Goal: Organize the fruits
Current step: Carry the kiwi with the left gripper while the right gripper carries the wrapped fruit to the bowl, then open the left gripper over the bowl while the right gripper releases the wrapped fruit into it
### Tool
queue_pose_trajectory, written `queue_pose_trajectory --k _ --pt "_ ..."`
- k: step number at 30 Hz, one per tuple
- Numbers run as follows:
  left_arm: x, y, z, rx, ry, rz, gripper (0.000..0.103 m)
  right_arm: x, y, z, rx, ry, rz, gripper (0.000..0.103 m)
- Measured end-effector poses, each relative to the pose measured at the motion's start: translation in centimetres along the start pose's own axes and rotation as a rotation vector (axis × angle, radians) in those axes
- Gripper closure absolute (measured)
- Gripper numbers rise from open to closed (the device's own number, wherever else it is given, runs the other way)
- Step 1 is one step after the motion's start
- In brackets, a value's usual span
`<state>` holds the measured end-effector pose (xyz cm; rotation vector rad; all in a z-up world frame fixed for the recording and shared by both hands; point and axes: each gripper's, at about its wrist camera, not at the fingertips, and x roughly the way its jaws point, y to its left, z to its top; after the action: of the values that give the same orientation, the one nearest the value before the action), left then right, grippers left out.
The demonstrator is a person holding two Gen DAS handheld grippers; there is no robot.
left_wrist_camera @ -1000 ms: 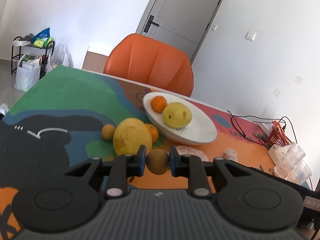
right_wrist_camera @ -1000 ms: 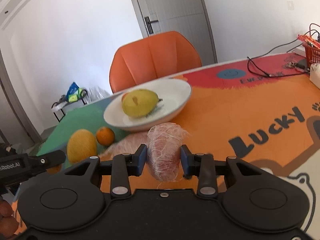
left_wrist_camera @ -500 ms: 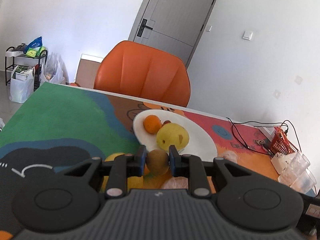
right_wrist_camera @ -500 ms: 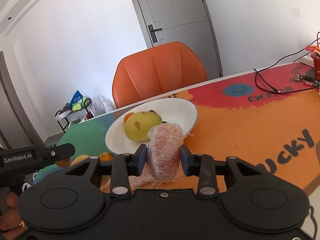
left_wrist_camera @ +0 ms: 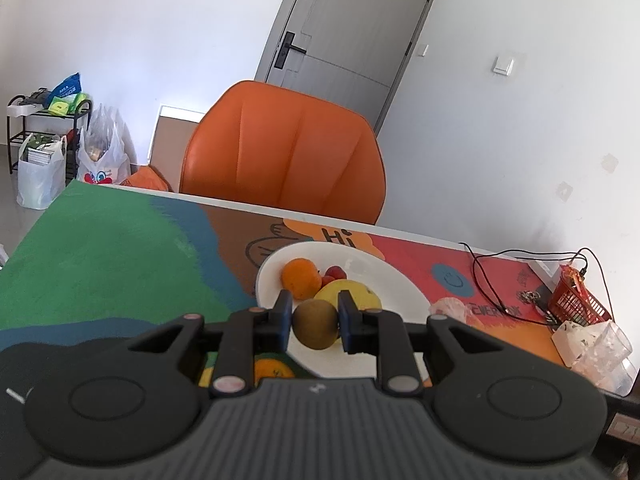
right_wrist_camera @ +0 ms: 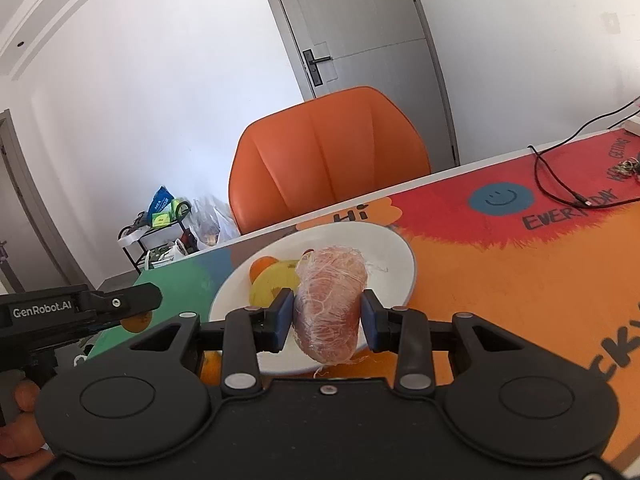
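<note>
My left gripper (left_wrist_camera: pixel 314 329) is shut on a brown kiwi (left_wrist_camera: pixel 315 329), held just above the near rim of the white plate (left_wrist_camera: pixel 396 280). On the plate lie an orange (left_wrist_camera: pixel 301 278), a yellow pear-like fruit (left_wrist_camera: pixel 352 293) and small red fruits (left_wrist_camera: pixel 334 273). My right gripper (right_wrist_camera: pixel 327 320) is shut on a reddish fruit wrapped in white foam net (right_wrist_camera: pixel 330 304), hanging over the near part of the white plate (right_wrist_camera: pixel 394 250). The left gripper's body (right_wrist_camera: pixel 76 308) shows at the left of the right wrist view.
An orange chair (left_wrist_camera: pixel 284 160) stands behind the colourful table mat (left_wrist_camera: pixel 112 248). Another orange (left_wrist_camera: pixel 272 370) lies on the mat under the left gripper. A black cable (left_wrist_camera: pixel 492 280), a red basket (left_wrist_camera: pixel 576 300) and clear plastic cups (left_wrist_camera: pixel 600 344) sit at the right.
Both grippers moved forward and up toward the plate with their fruits still gripped. The large yellow fruit and loose oranges have dropped below the left gripper's view.
</note>
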<state>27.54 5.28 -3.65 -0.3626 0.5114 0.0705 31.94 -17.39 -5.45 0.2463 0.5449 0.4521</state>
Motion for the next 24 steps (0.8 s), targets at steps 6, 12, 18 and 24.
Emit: queue_pose_trajectory --k 6,12,18,24 --pt "1.9 -0.4 0.5 0.002 0.020 0.014 0.081 1.4 -0.5 0.9 0.011 0.010 0.008 0.069" --pt "3.4 -0.7 0.8 0.002 0.033 0.026 0.081 2.4 -0.7 1.6 0.016 0.013 0.020 0.069" --pt "5.2 -0.6 1.0 -0.007 0.051 0.037 0.081 3.3 -1.0 1.9 0.018 0.024 0.019 0.069" --pt "7.9 -0.3 1.0 -0.017 0.089 0.065 0.081 4.1 -1.3 2.3 0.024 0.040 0.019 0.068"
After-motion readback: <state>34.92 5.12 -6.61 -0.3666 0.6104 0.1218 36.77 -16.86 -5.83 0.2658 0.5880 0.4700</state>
